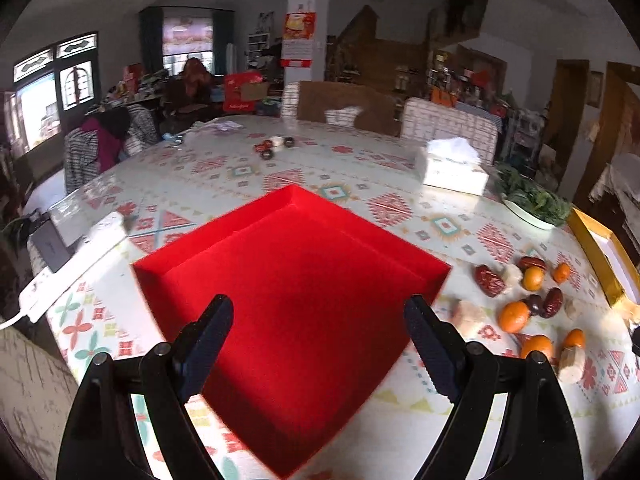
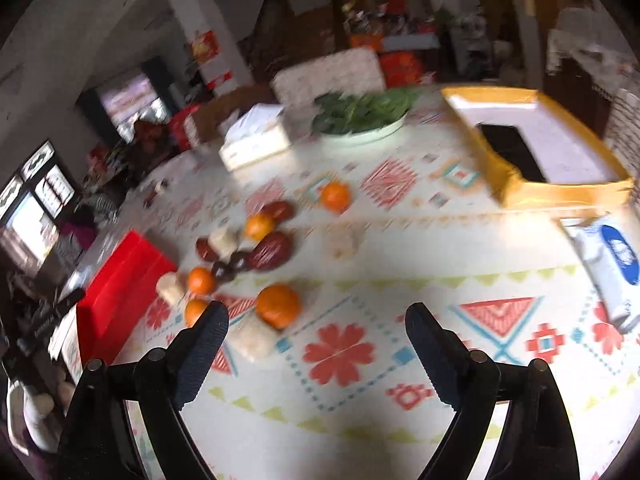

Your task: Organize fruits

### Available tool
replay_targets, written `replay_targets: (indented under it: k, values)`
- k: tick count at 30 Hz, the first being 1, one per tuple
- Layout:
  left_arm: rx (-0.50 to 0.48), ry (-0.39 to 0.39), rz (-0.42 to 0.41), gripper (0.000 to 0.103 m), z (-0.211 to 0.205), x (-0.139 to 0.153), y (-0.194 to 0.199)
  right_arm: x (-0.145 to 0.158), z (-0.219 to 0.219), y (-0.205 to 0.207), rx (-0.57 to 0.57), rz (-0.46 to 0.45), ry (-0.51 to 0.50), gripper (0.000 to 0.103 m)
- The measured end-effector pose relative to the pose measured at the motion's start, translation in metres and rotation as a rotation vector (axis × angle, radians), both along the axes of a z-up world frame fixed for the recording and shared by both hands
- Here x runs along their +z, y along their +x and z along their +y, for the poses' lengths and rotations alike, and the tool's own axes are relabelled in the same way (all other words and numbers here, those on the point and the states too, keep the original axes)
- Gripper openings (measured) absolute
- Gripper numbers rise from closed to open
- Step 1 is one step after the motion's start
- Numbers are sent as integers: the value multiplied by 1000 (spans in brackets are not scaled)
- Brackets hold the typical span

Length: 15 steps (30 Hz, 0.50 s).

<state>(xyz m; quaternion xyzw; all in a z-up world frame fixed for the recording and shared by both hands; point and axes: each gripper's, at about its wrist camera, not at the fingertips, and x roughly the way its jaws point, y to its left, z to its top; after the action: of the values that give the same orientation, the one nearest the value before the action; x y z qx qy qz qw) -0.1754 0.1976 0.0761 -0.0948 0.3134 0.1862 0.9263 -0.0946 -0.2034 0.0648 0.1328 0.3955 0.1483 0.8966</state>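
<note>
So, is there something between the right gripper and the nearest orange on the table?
Nothing visible blocks it. The right gripper is open above bare tablecloth, and the nearest orange lies just ahead of its left finger. A pale chunk touches that orange on the near side, beside the path rather than across it.

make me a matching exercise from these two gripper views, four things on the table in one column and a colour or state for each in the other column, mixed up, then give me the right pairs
Things:
1. tray
2. plate of leafy greens
3. tissue box
4. left gripper

Colour or state:
A. white, with a tissue sticking up from the top
B. open, nothing between its fingers
C. red, with nothing inside
D. white rim, piled with dark green leaves

Right pairs: 1-C, 2-D, 3-A, 4-B
</note>
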Motion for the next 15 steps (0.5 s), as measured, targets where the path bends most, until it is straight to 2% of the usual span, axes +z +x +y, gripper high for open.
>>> replay_targets:
  k: [2,5,8,12,15]
  values:
    - [25,7,0,87,7,0,-5,-5,-6,5,-10,41,18,93]
    - [29,19,12,87,12,-2,-9,-13,-3,7,-12,77,-47,93]
    - [22,57,48,87,10,-8,-6,-15,10,4,3,59,-140,93]
    - [13,65,87,87,10,-19,-2,-17,11,2,-9,49,-159,93]
    - [16,62,92,87,13,-23,-3,-15,16,2,-4,38,-228,93]
